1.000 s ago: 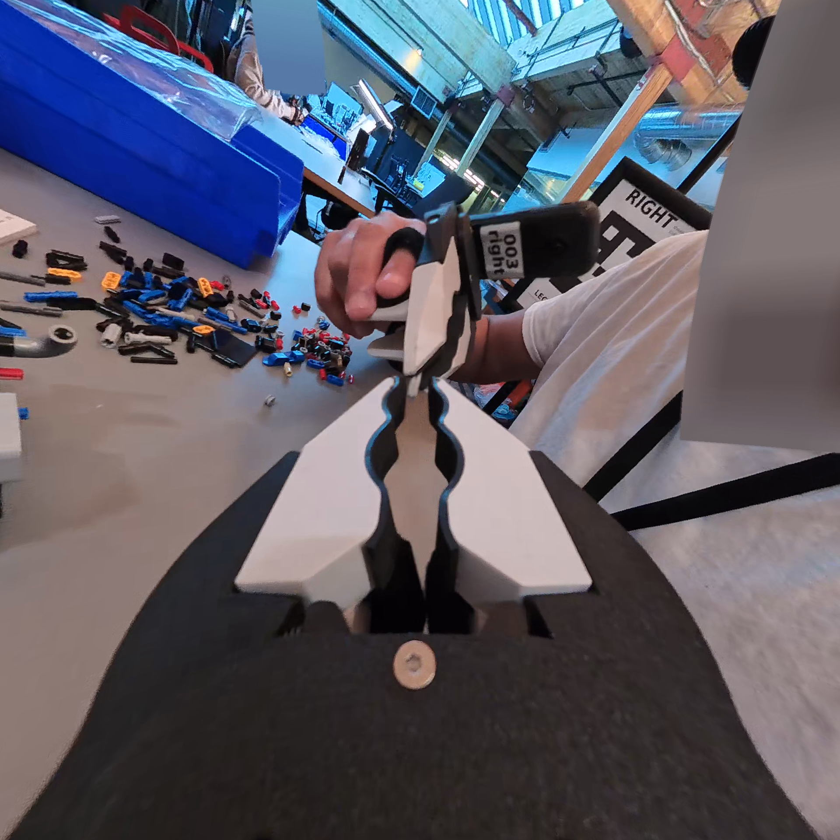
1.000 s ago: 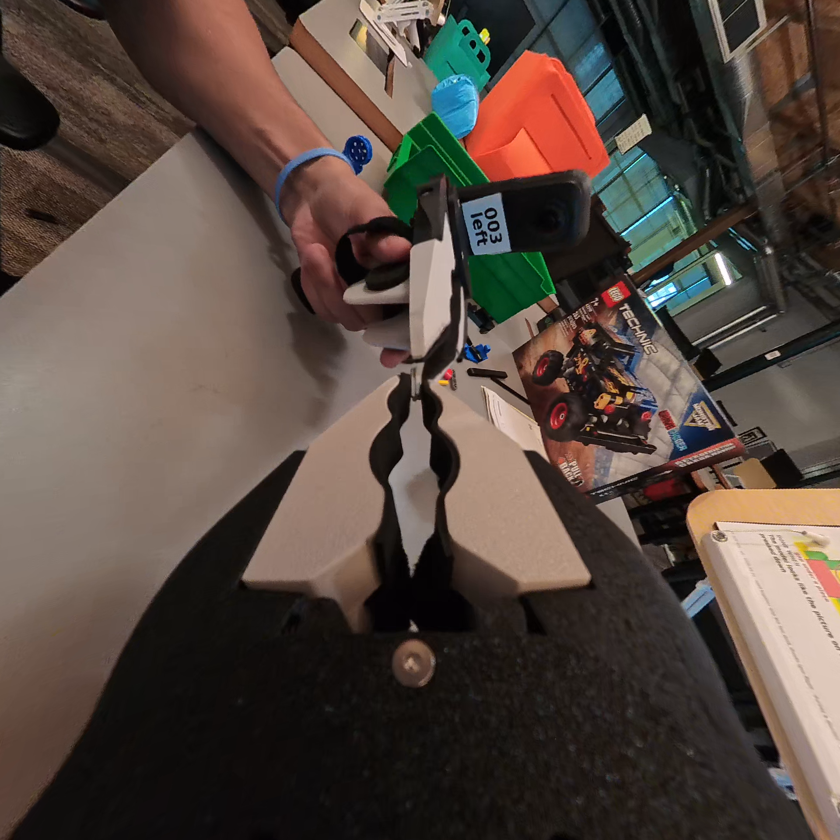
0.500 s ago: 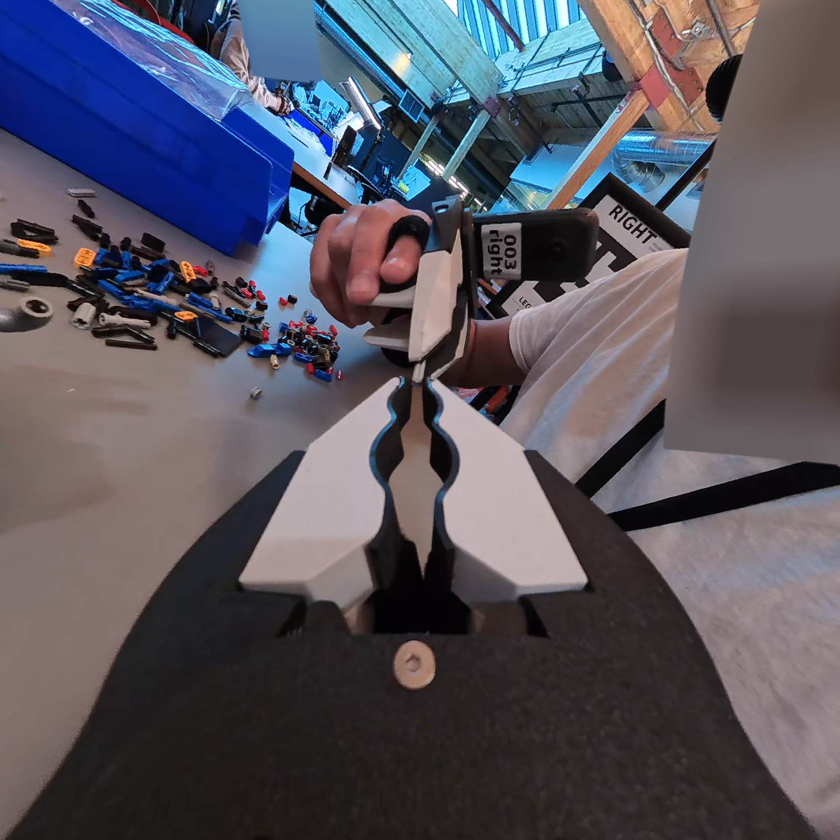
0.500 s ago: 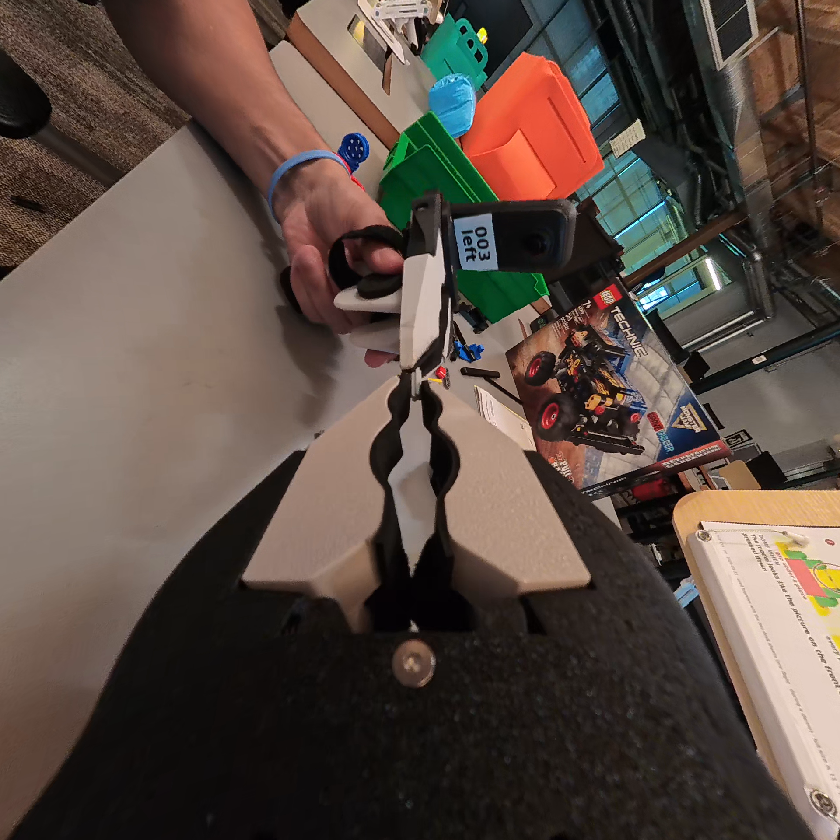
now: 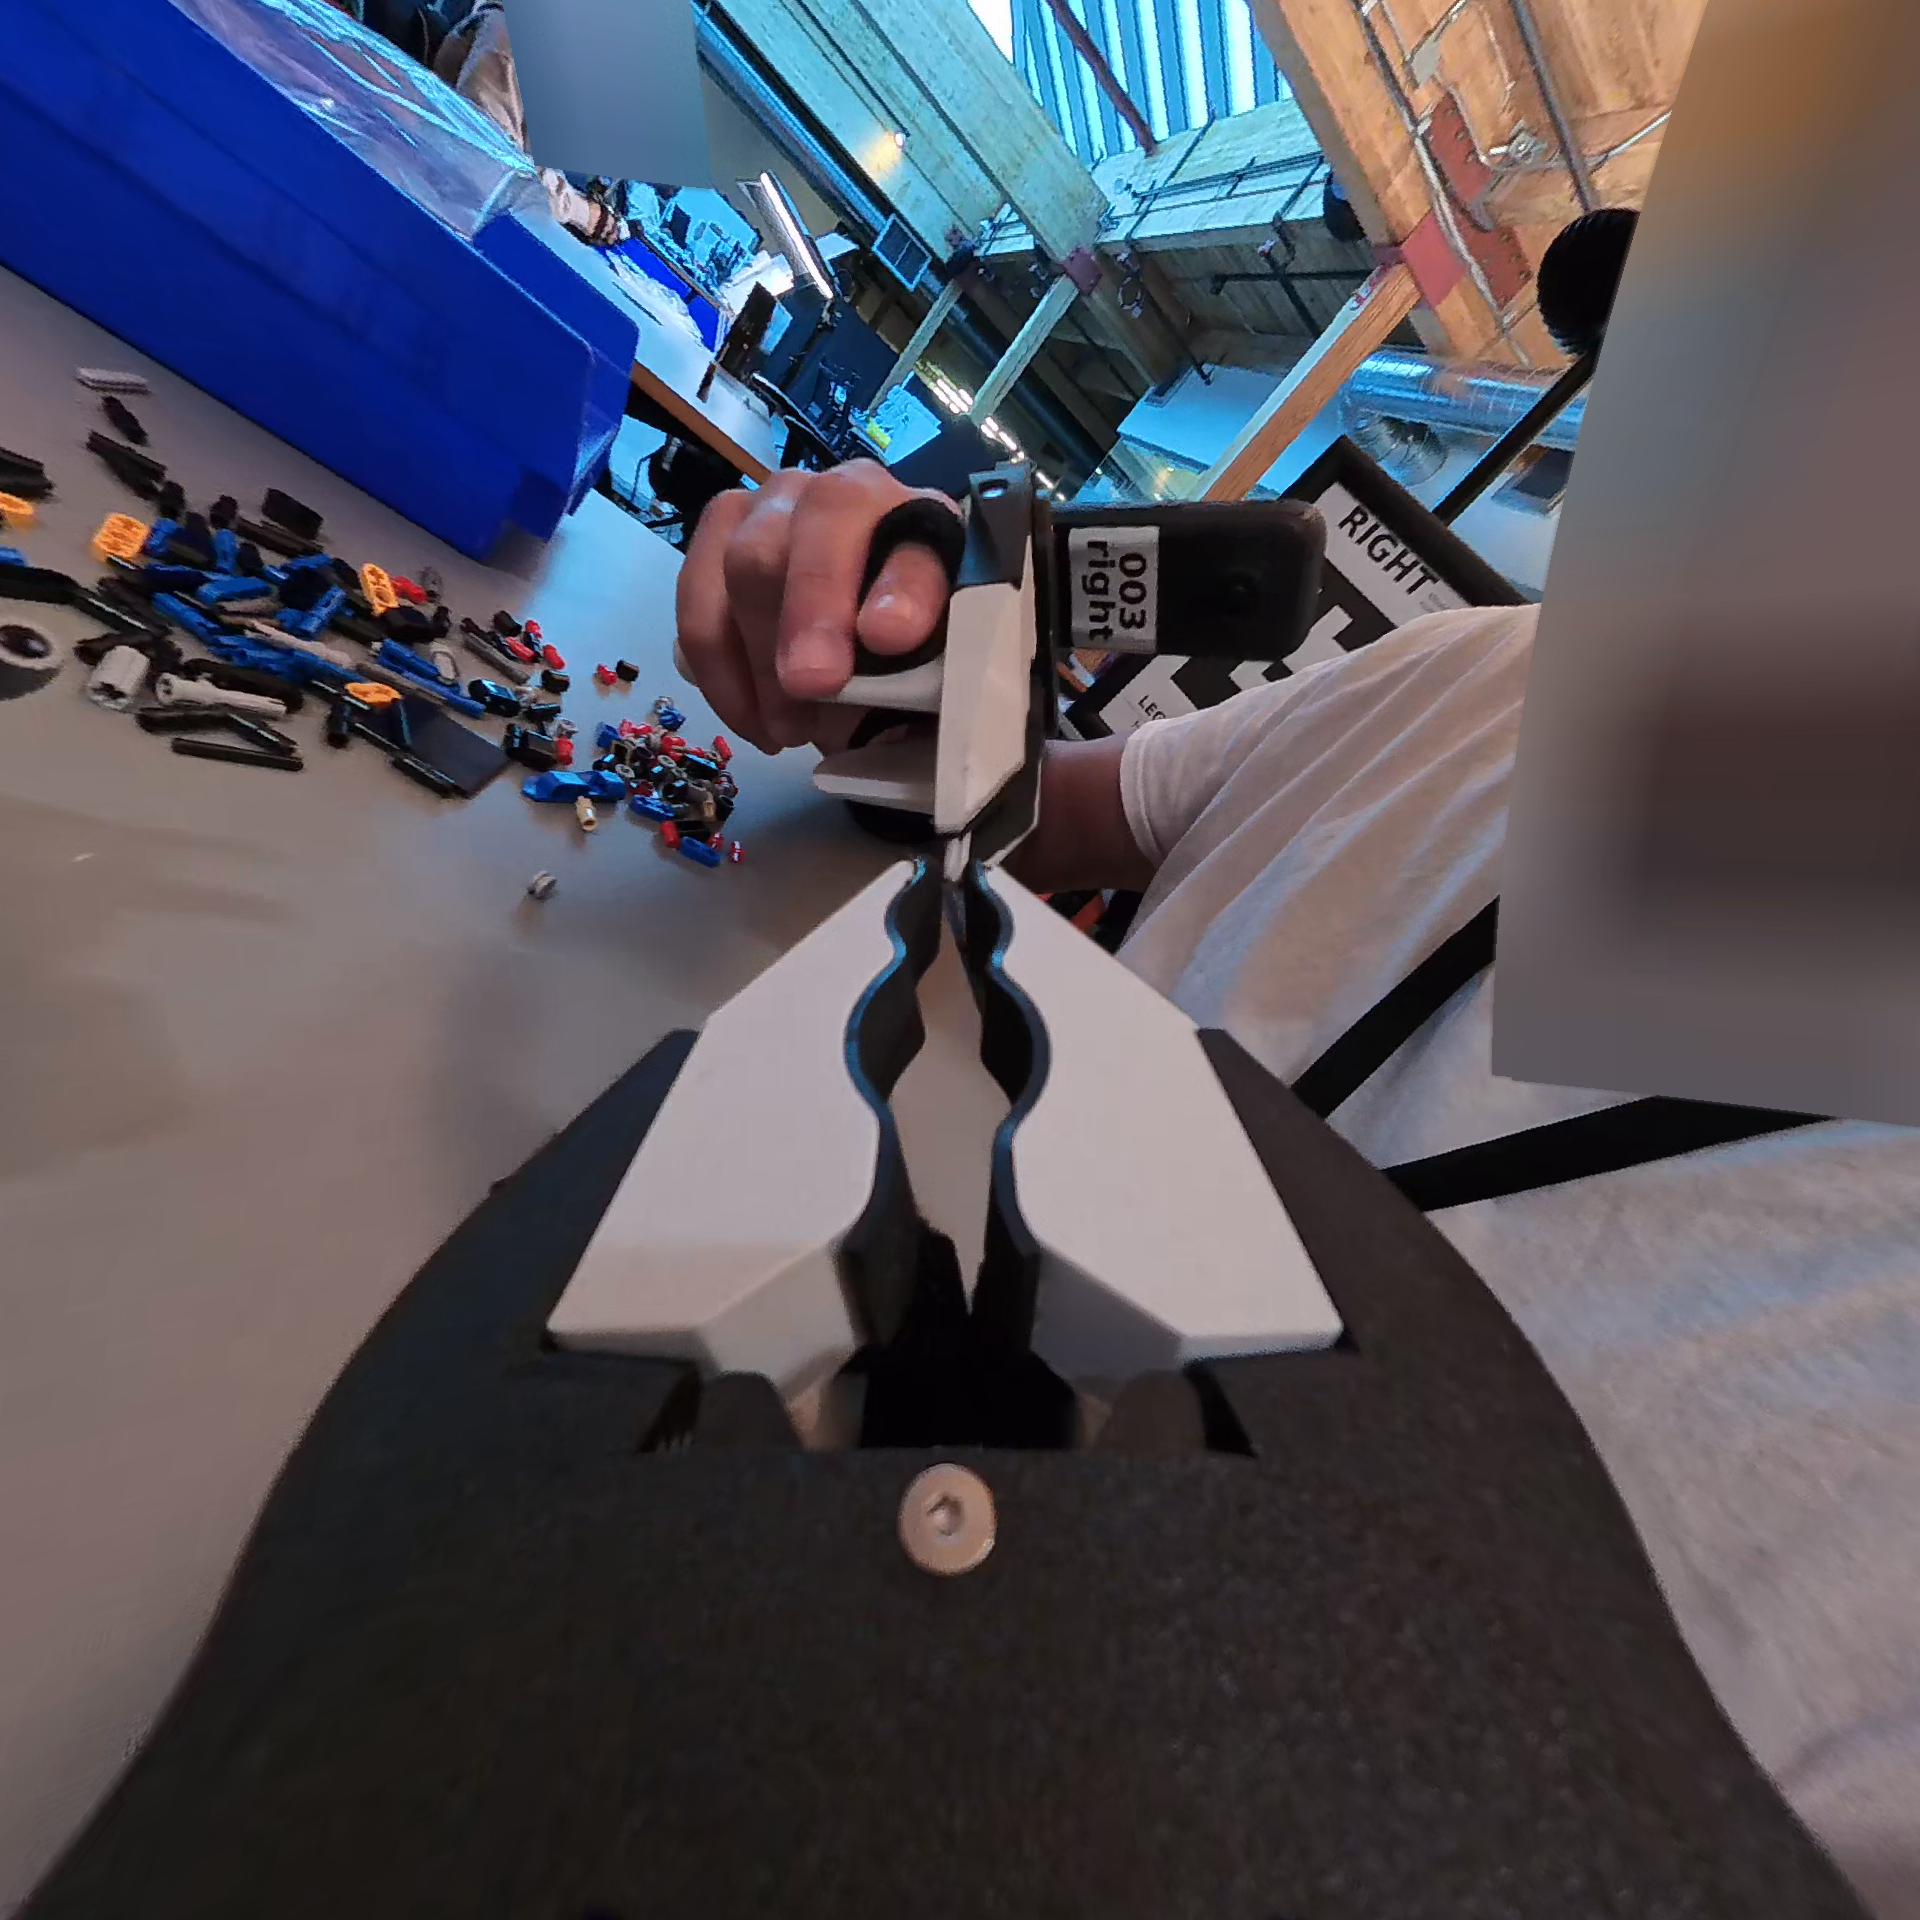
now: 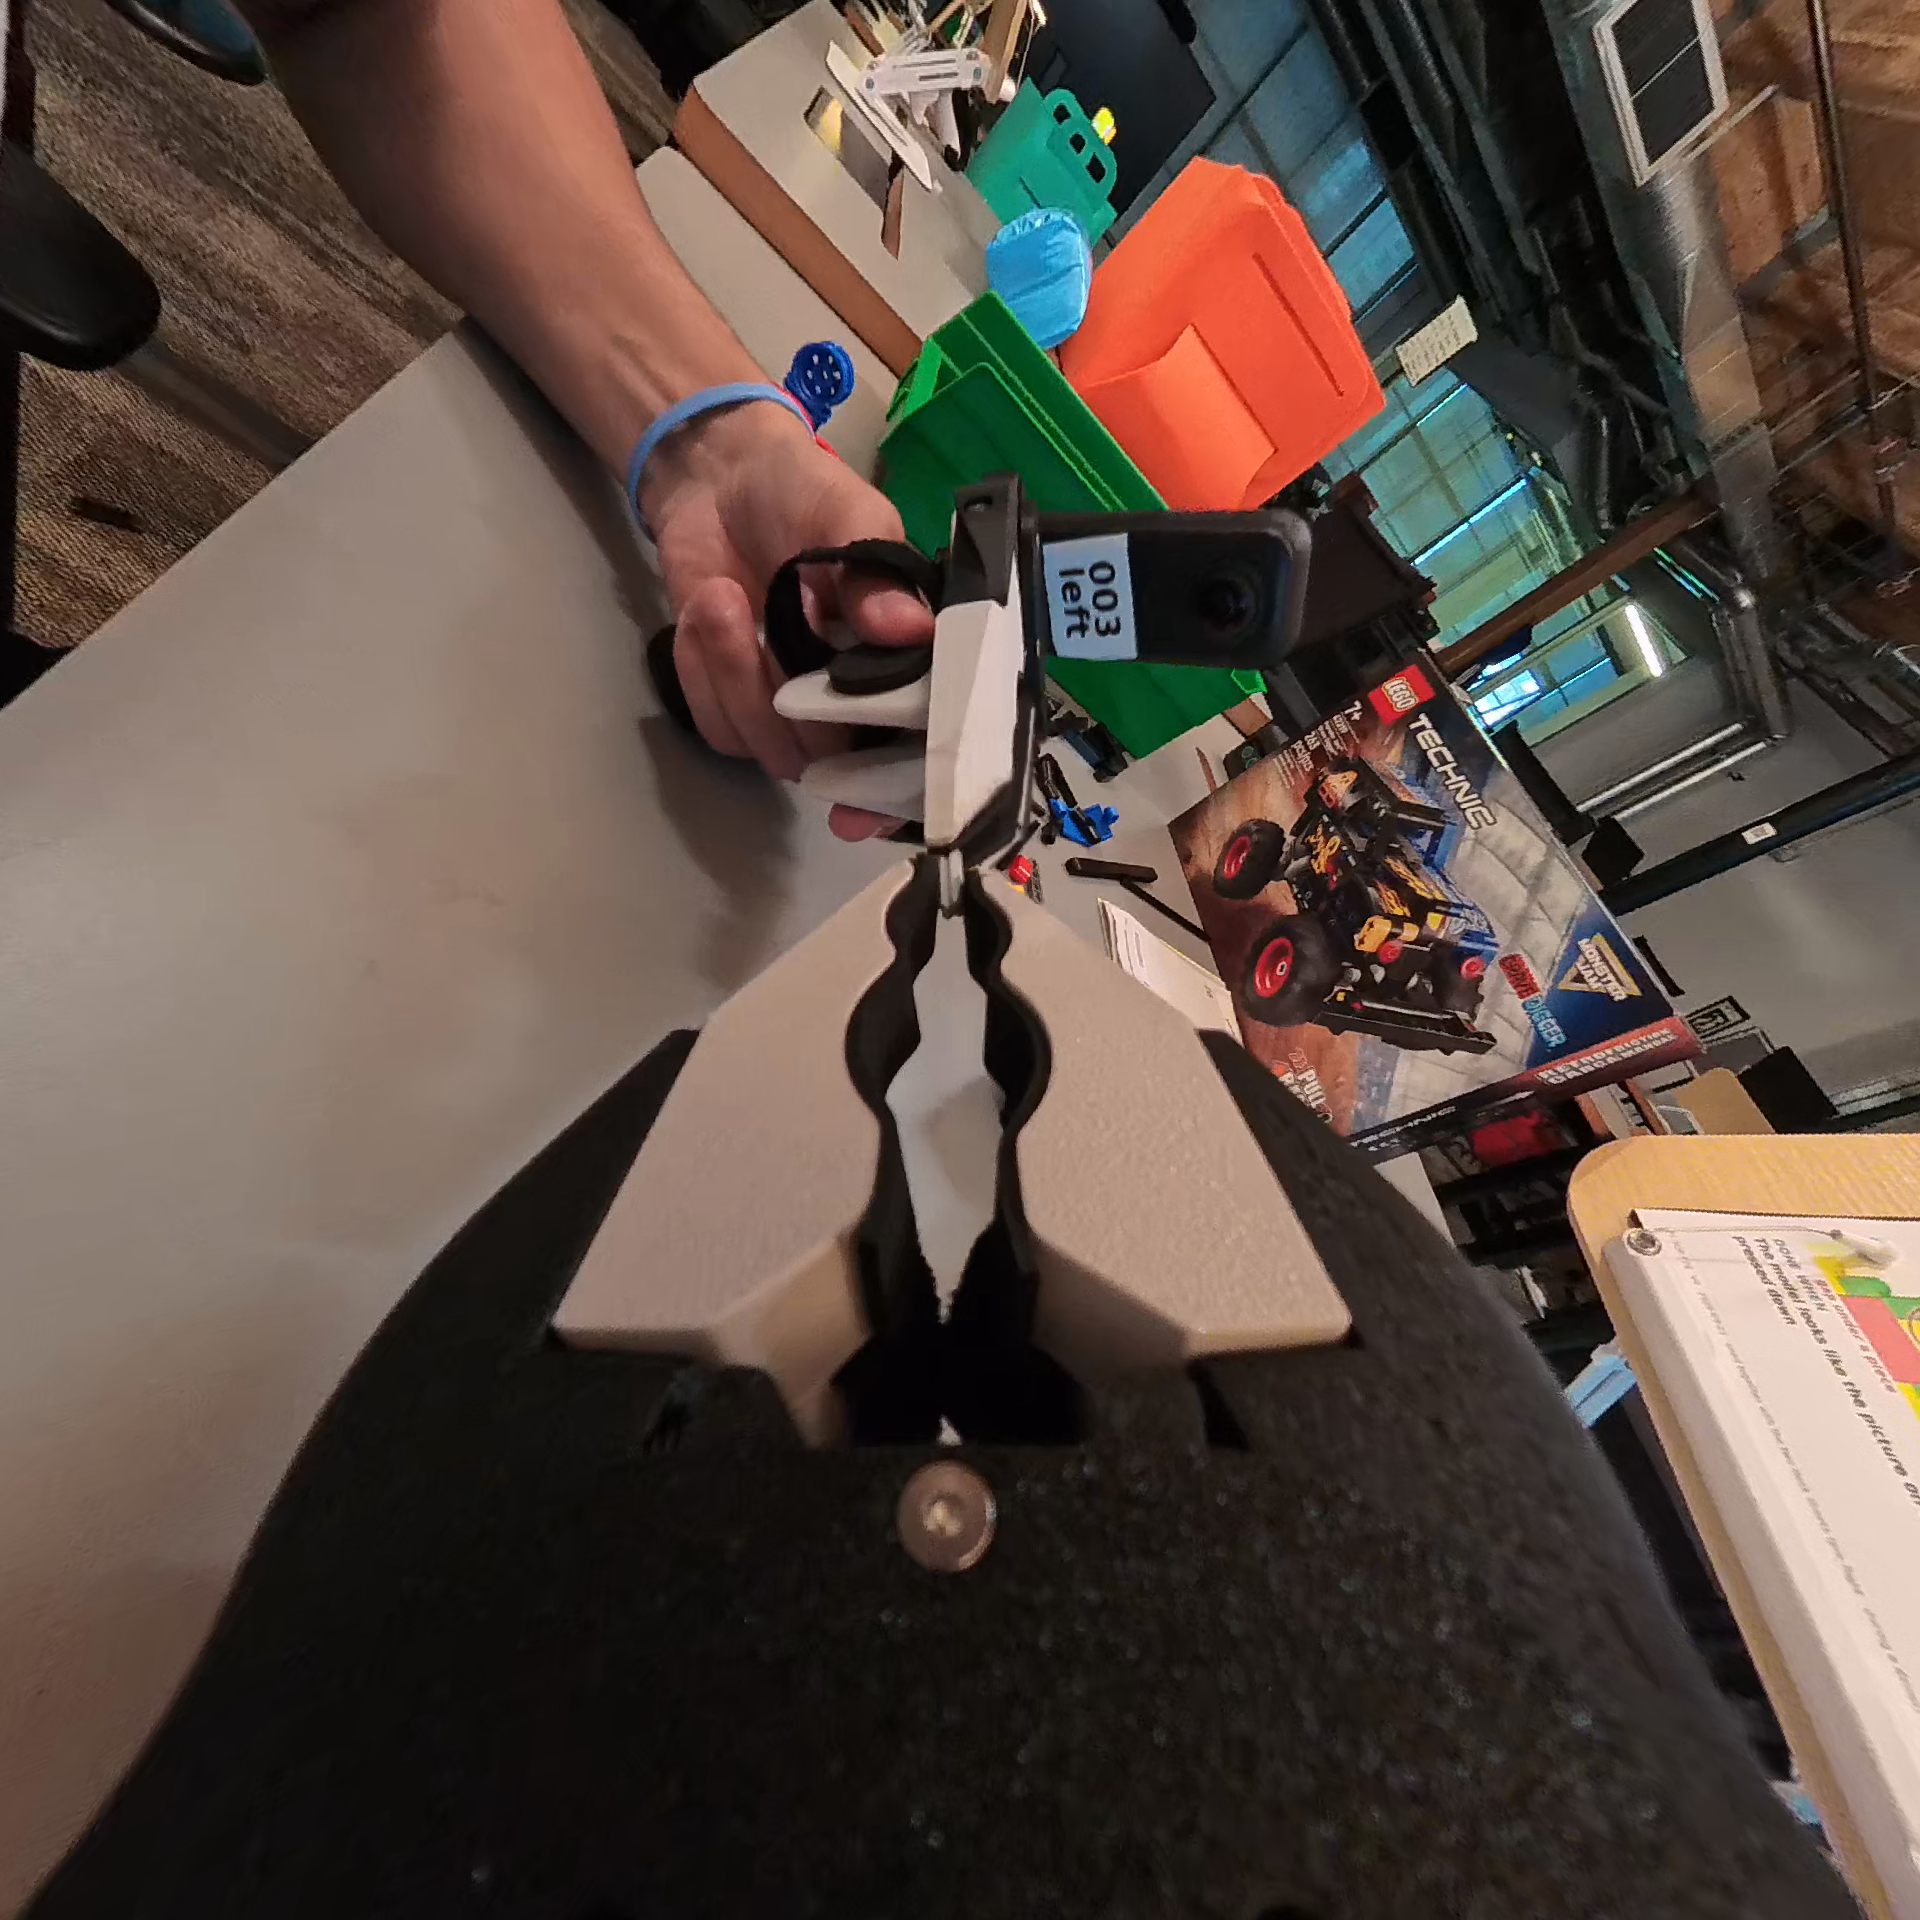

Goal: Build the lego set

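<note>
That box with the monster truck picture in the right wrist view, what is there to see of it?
The set box is a flat cardboard carton printed with a black, yellow and red monster truck on big black tyres with red hubs, set against a blue and brown backdrop. It shows tilted in this view, beyond the grey table and below the green bin. Its lower corner is hidden behind the right gripper. What it rests on is not clear.

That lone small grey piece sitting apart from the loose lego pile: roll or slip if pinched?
Probably. The grey piece looks round and stubby, so a push may roll it across the smooth table. It is tiny against the left gripper fingers, so a pinch could squirt it out. Likely very light.
</note>
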### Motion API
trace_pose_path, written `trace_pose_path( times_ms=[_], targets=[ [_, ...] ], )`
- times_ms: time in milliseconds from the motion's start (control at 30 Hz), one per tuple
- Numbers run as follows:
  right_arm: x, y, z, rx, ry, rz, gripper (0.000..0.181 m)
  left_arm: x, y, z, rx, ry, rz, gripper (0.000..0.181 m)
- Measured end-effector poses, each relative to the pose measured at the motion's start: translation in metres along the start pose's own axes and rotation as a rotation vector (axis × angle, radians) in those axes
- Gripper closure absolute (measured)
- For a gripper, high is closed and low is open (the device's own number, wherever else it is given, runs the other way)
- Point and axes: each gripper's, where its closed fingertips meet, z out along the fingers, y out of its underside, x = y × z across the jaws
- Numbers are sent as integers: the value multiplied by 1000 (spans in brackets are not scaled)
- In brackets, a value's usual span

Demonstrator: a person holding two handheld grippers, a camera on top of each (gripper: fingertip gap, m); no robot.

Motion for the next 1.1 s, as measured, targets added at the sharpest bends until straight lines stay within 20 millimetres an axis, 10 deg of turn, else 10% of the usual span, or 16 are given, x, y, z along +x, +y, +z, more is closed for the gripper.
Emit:
trace_pose_path(
  times_ms=[867, 1100],
  targets=[
    [-3, -17, 0, 130, -61, 120, 178, 20, 0, 5, 17, 161, -81, 179],
    [25, 20, -12, 10, -50, 252, 178, -55, 14, -38, -253, -415, 244, 158]
  ],
)
